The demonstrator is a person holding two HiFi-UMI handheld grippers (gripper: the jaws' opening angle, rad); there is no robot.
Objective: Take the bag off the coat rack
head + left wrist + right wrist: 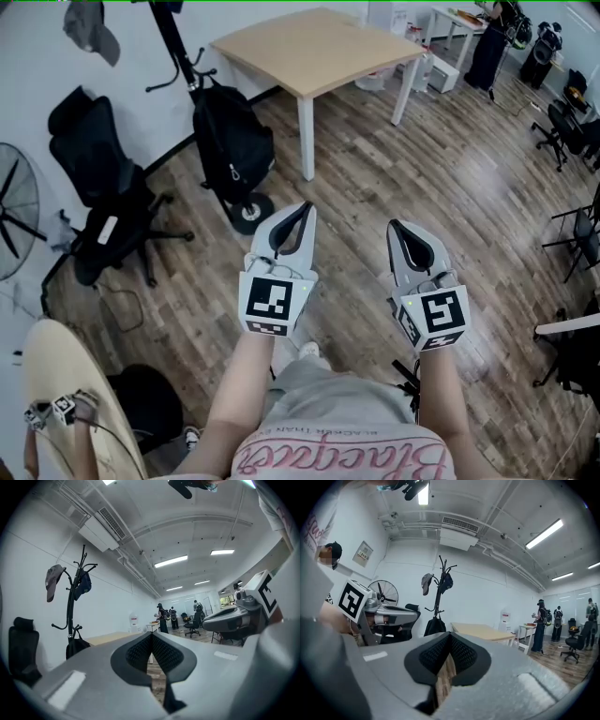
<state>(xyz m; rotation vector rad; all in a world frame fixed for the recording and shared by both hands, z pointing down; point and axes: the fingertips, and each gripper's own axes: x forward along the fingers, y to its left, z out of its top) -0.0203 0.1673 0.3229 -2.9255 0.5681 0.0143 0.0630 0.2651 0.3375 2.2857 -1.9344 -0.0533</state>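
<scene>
A black bag (232, 150) hangs low on the black coat rack (174, 39) at the upper left, above the rack's round base. In the left gripper view the bag (77, 645) hangs at the foot of the coat rack (71, 613); the right gripper view shows the bag (435, 626) under the coat rack (438, 590). My left gripper (304, 210) and right gripper (395, 228) are held side by side in front of me, well short of the rack. Both are shut with nothing between the jaws, as the left gripper (151, 637) and right gripper (449, 639) show in their own views.
A grey cap (91, 28) and a dark cap (83, 584) hang on the rack's upper hooks. A black office chair (105, 197) and a fan (14, 211) stand left of the rack. A wooden table (314, 47) stands right of it. Several people (548, 623) stand far off.
</scene>
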